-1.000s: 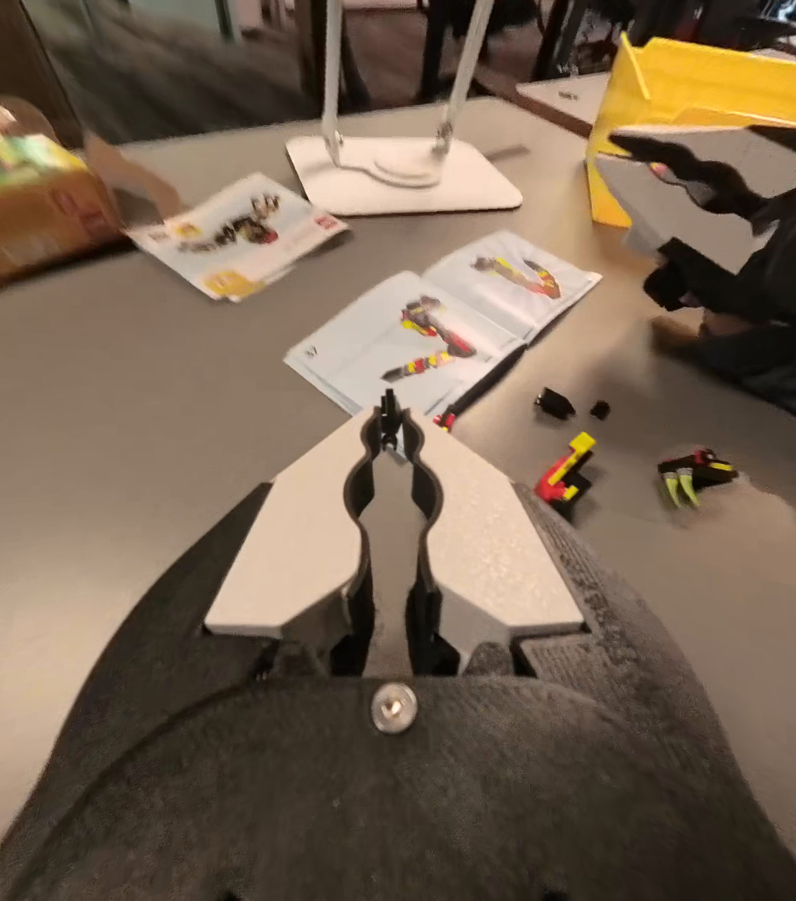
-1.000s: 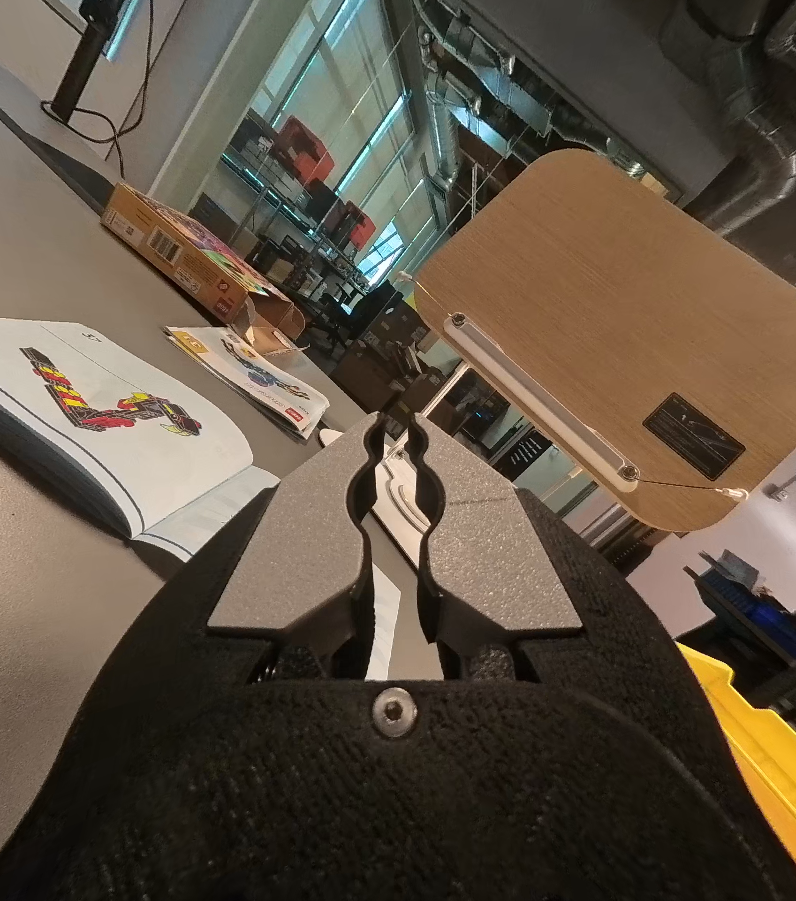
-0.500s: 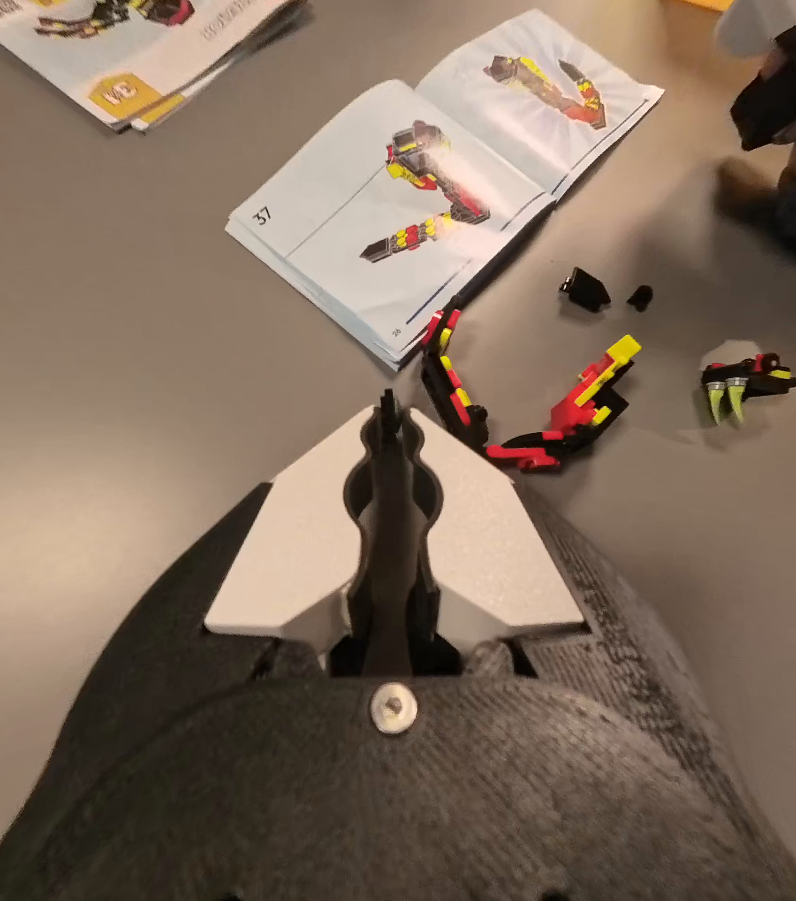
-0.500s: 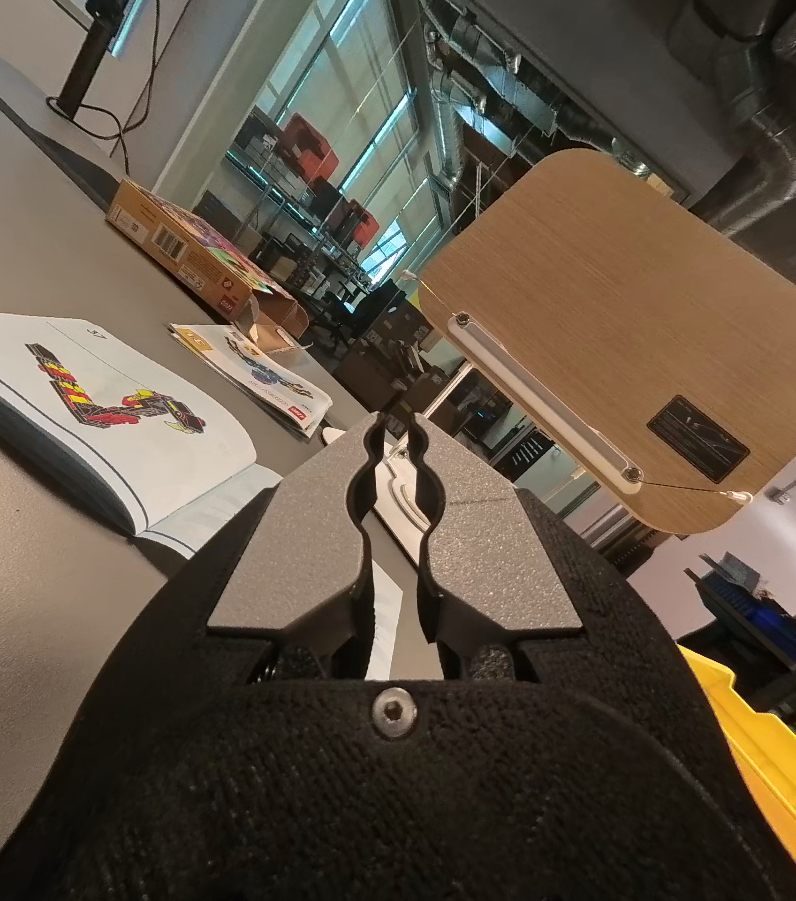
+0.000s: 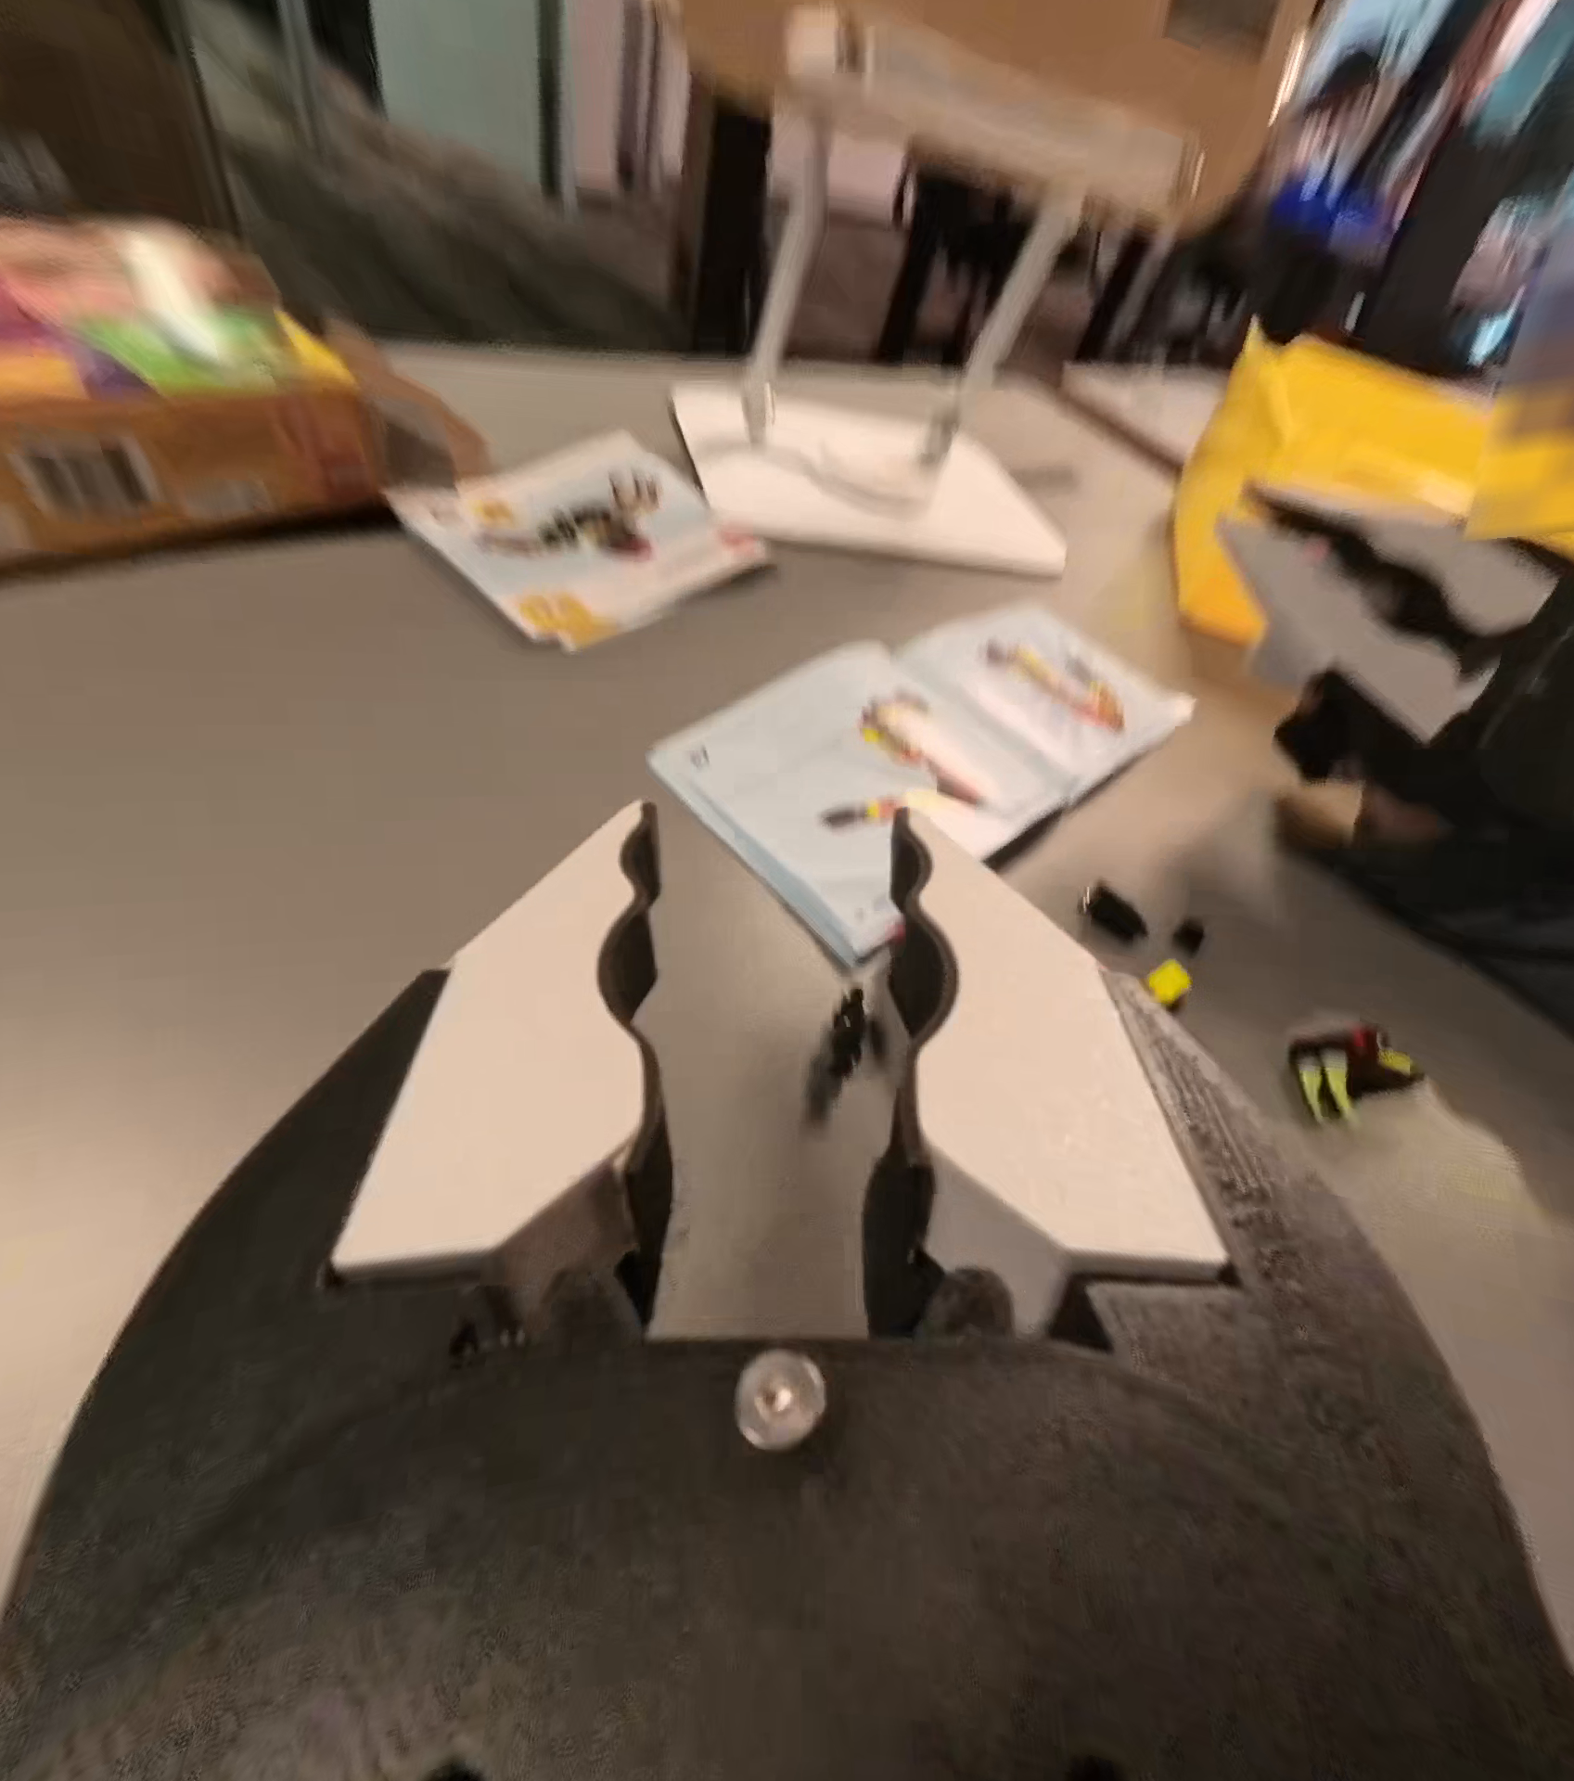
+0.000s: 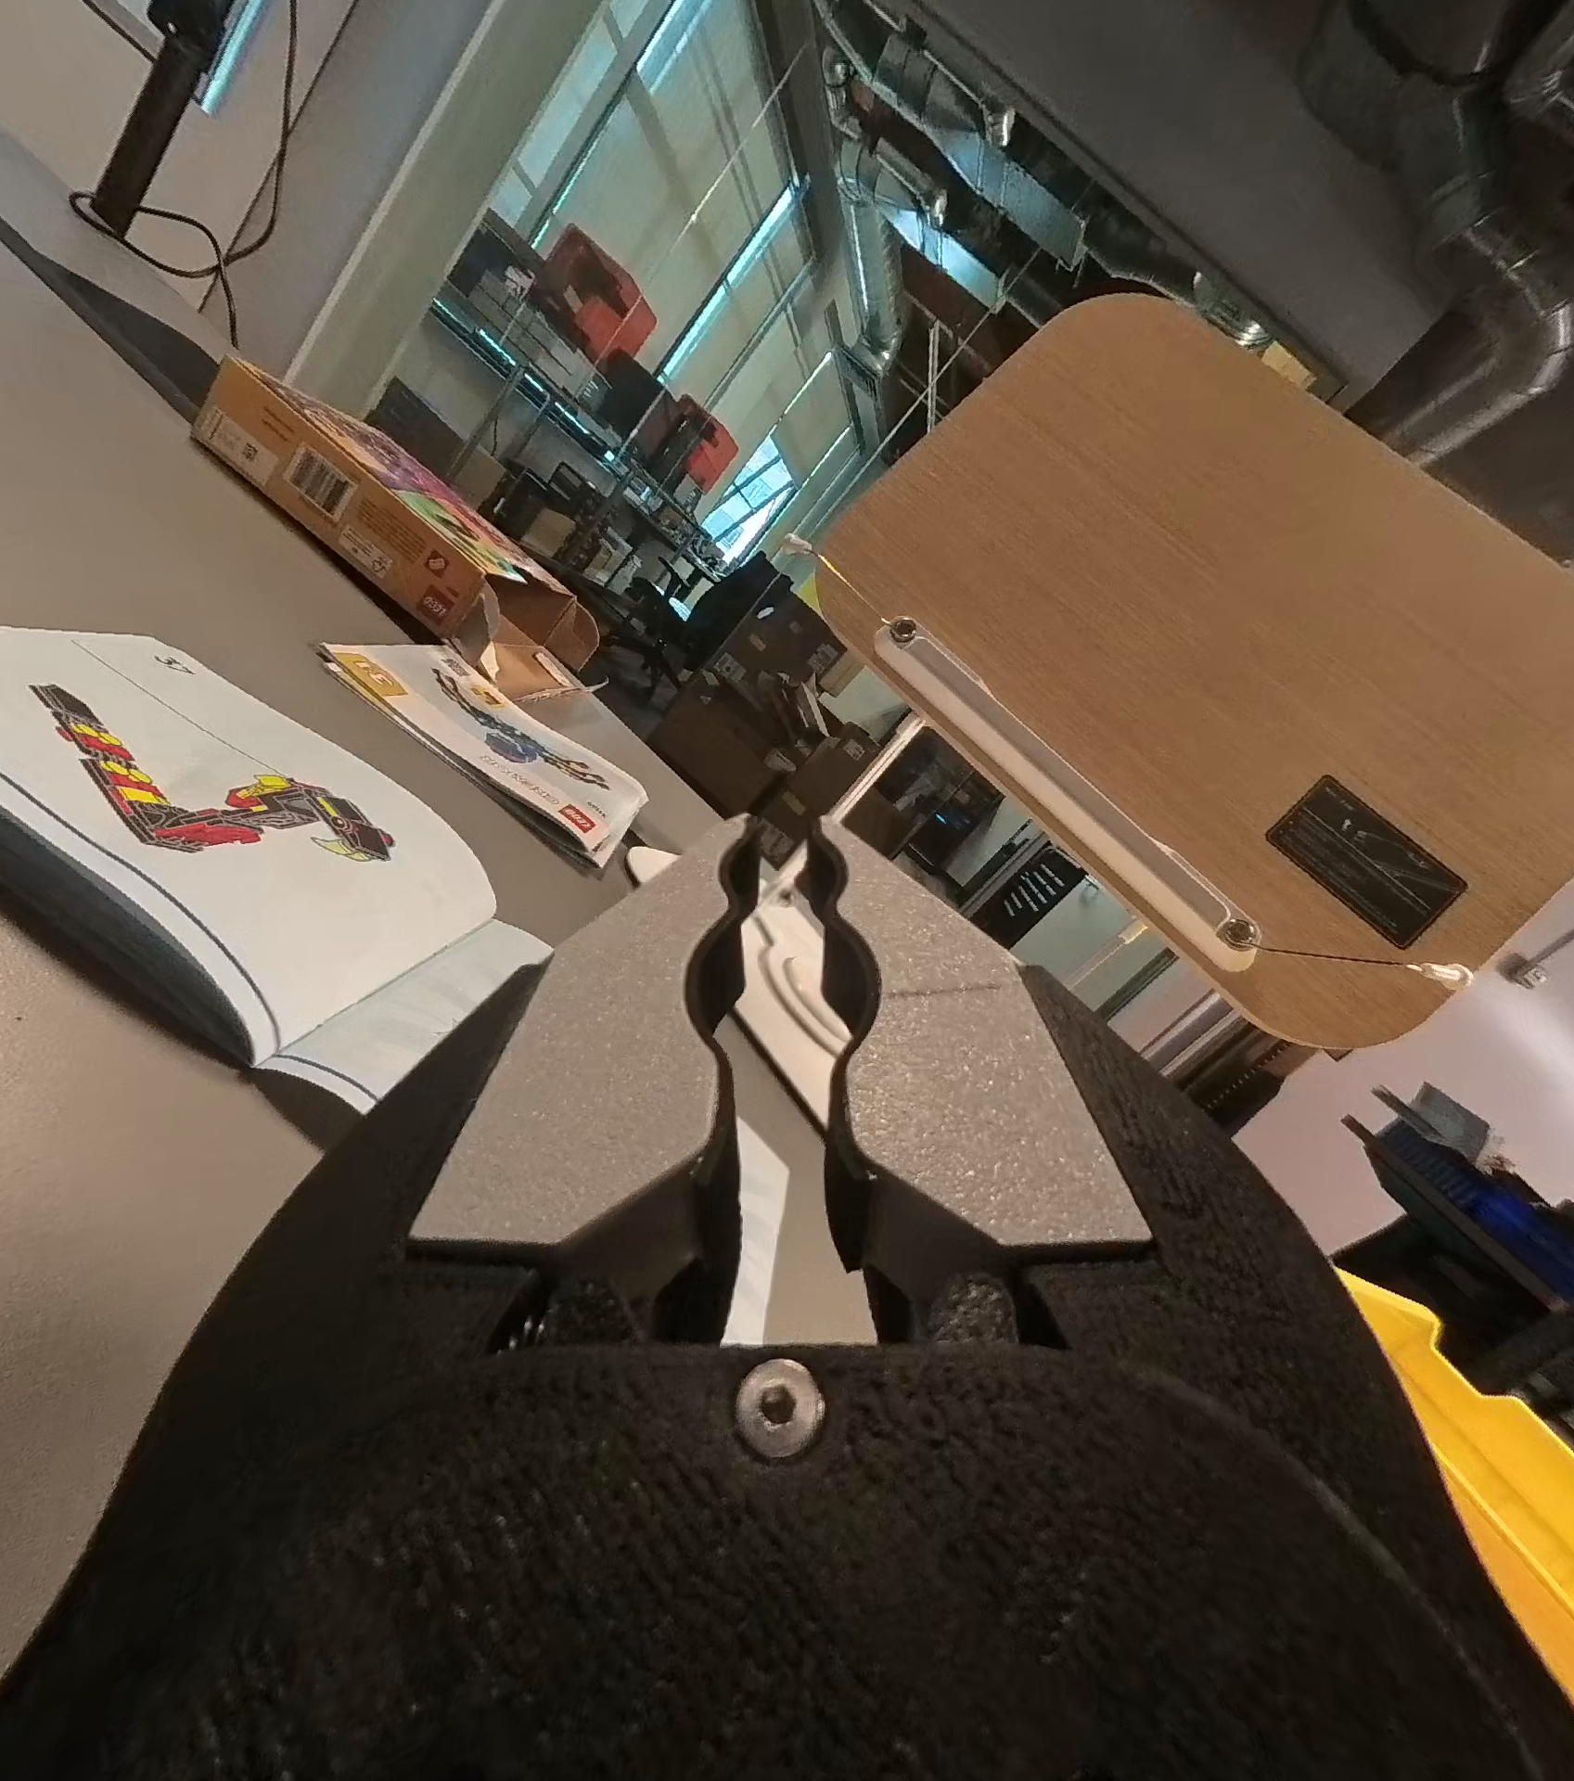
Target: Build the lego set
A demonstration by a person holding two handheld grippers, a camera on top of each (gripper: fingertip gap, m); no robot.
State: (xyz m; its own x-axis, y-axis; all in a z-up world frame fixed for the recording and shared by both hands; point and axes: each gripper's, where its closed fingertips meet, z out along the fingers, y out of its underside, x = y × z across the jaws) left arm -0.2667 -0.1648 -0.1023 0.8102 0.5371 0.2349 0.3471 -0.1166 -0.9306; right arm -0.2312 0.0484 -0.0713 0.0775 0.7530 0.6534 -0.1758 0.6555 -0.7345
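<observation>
My left gripper (image 5: 773, 829) is open above the grey table. A small black lego piece (image 5: 845, 1046), blurred, sits between the fingers near the right one; I cannot tell if it touches it. A yellow piece (image 5: 1168, 983) peeks out beside the right finger. Two small black pieces (image 5: 1115, 911) and a black claw part with lime tips (image 5: 1351, 1065) lie to the right. The open instruction booklet (image 5: 918, 771) lies ahead and also shows in the right wrist view (image 6: 185, 800). My right gripper (image 6: 780, 834) is empty with its tips slightly apart, low near the table.
A lego box (image 5: 89, 424) and a second booklet (image 5: 590, 540) lie at the back left. A white stand base (image 5: 869, 491) carries a wooden board (image 6: 1245, 675). A yellow bin (image 5: 1322, 463) stands at the right, with the right gripper (image 5: 1399, 598) in front of it. Some 20 cm of space lies between my two pairs of fingers.
My left gripper has opened and let go of the small black piece it held. Its view has swung up from the table. The right gripper has barely moved.
</observation>
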